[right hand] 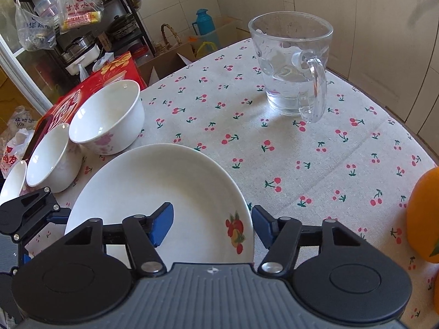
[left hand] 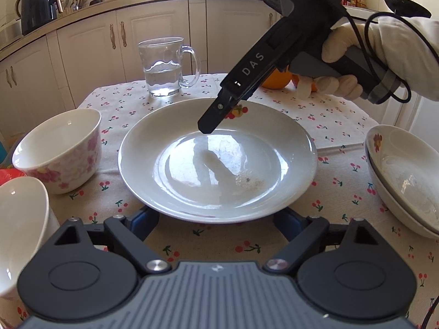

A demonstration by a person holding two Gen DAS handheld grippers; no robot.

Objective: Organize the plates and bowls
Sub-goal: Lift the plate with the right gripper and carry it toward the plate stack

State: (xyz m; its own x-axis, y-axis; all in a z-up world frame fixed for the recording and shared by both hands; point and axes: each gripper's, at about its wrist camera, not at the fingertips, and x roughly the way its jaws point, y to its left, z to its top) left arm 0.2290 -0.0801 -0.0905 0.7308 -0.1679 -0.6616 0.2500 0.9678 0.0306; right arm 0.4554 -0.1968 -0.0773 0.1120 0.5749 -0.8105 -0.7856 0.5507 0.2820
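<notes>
**Both grippers at the plate, jaws apart**

At the left edge of the tabletop [right hand: 274, 142], which wears a cherry-print cloth, stand three bowls in a row. In the right wrist view a small one [right hand: 12, 181] sits nearest, a plain one [right hand: 49, 159] next to it, and a flowered bowl [right hand: 108, 115] farthest along, beside a red box [right hand: 115, 68].

The plate [left hand: 216, 159] lies flat in the middle of the tabletop, with a fruit print on its far rim. The left gripper [left hand: 216, 222] is at its near rim, jaws wide apart, the blue pads to either side and below the rim; whether they touch it cannot be told. The right gripper [right hand: 212, 223] is at the far rim by the fruit print, jaws also apart, one pad over the plate and one outside the rim.

Behind the plate, near the far edge, stands a glass mug [left hand: 164, 67] partly filled with water. Right of it lie oranges [left hand: 277, 79]. At the right edge sit two stacked dishes [left hand: 403, 175].
</notes>
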